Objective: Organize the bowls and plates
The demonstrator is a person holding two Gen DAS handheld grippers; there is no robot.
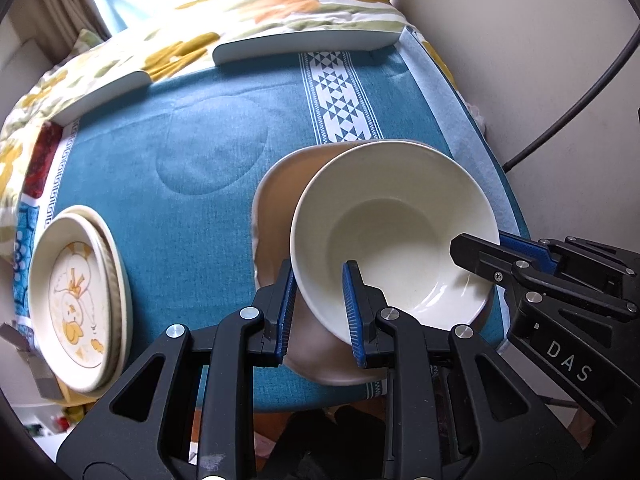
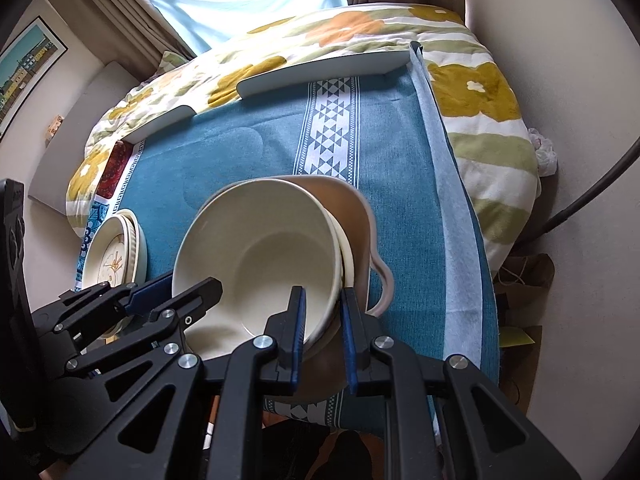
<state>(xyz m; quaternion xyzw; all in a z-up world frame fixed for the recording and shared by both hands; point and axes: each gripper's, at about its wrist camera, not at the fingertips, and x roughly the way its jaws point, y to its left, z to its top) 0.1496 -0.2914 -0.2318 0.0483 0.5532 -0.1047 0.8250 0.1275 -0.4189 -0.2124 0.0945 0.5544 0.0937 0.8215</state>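
A cream bowl sits tilted inside a larger tan bowl near the front edge of the blue tablecloth. My left gripper straddles the cream bowl's left rim, one finger inside and one outside. My right gripper straddles its right rim the same way; the cream bowl and tan bowl also show in the right wrist view, with what looks like a second cream bowl nested beneath. Both grippers look shut on the rim. Stacked duck-pattern plates lie at the left.
Two white boards lie along the table's far edge against a floral quilt. A wall and a black cable stand to the right. The plates also show in the right wrist view.
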